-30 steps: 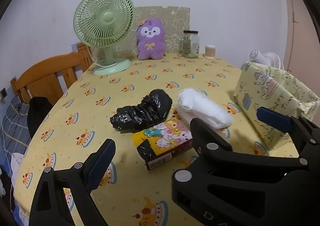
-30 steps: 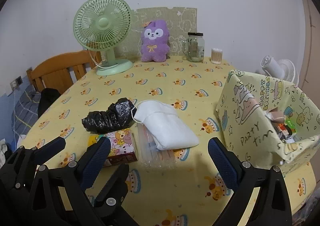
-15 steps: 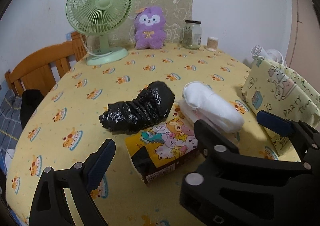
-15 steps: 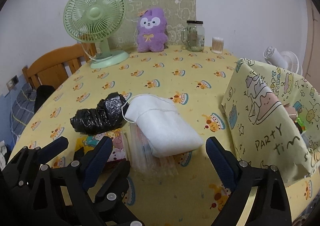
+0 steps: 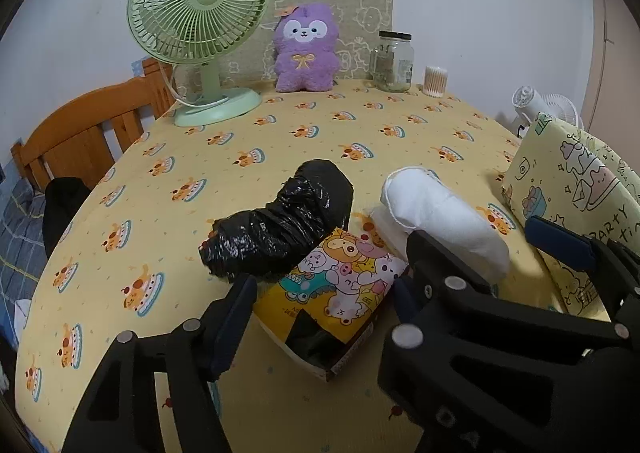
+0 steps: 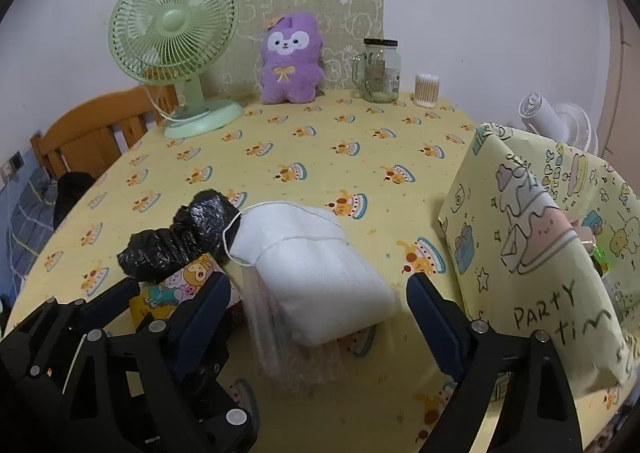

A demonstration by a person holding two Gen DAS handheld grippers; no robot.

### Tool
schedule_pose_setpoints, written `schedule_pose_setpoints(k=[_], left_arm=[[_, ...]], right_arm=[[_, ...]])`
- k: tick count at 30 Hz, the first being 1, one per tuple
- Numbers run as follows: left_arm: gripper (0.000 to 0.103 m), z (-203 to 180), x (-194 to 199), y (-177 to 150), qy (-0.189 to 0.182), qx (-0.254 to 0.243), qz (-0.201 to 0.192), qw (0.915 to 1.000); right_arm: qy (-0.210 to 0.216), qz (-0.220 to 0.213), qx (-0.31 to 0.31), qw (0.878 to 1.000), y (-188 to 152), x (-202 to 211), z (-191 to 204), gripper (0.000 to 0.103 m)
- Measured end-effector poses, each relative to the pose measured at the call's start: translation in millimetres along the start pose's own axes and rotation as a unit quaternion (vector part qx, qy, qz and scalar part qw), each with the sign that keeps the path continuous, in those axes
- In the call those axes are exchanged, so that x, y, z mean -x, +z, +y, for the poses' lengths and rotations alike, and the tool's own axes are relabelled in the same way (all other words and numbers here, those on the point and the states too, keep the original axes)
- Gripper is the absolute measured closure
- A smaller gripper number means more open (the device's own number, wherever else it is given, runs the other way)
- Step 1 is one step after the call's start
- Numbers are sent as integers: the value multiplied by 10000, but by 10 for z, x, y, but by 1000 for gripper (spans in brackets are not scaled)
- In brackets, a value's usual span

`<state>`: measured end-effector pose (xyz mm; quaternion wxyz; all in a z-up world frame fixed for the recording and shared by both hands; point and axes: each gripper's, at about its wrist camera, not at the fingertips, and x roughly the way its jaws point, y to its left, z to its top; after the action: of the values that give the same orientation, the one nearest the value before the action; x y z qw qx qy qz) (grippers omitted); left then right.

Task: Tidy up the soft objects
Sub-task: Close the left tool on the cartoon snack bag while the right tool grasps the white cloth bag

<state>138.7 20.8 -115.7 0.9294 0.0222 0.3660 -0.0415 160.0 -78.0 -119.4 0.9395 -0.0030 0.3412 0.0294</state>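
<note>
Left gripper (image 5: 324,297): black plastic arms, dark blue pads, jaws about half spread and closing around the tissue pack (image 5: 334,285); contact of the pads with its sides not clear. Pack soft, rectangular, yellow film printed with cartoon animals, a dark torn opening at its near end, lying near the front edge of the table (image 5: 360,133).

Right gripper (image 6: 318,305): same black build and blue pads, jaws wide and closing, straddling the white cloth bundle (image 6: 316,269) without pressing it. Bundle thick, folded, woven-looking, a thin white loop of cord at its far end, resting on a clear crinkled plastic sleeve (image 6: 296,357) that pokes out toward the front edge.

Touching the pack's far side and the bundle's left end: black plastic bag (image 5: 280,229), glossy, wrinkled, rolled into a lumpy sausage shape.

Toward the right edge: paper-wrapped box (image 6: 532,265), pale yellow with doodles and the words PARTY TIME, open at the top, a few small colourful items inside, too hidden to identify.

Table round, covered in smooth yellow cloth printed with small cakes.

Along the far edge, from left: green plastic desk fan (image 5: 200,13) with round grille, fuzzy purple plush toy (image 5: 306,49) with yellow bow, glass jar (image 5: 392,61) with dark lid, small round tub of cotton swabs (image 5: 435,81).

Beyond the left edge, wooden slatted chair (image 5: 88,133).
</note>
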Motion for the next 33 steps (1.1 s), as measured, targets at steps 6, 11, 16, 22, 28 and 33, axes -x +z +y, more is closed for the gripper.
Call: schedule_pose_setpoints(k=[6, 11, 16, 22, 28, 33], left_arm=[[33, 1, -44, -14, -5, -27, 82, 10000], [38, 9, -31, -25, -2, 17, 70, 10000], [42, -5, 28, -44, -30, 39, 6, 10000], [42, -14, 97, -71, -29, 44, -21, 10000], [42, 4, 124, -36, 55, 33, -101, 9999], [43, 40, 98, 23, 46, 77, -123, 9999]], right_arm=[[132, 232, 2, 9996, -2, -130, 0, 35], [260, 281, 39, 9993, -19, -118, 5, 56], [365, 221, 76, 9991, -27, -54, 14, 63], [478, 242, 67, 9985, -48, 5, 14, 59], [429, 159, 147, 9988, -13, 26, 49, 51], [472, 114, 246, 9985, 62, -17, 80, 55]])
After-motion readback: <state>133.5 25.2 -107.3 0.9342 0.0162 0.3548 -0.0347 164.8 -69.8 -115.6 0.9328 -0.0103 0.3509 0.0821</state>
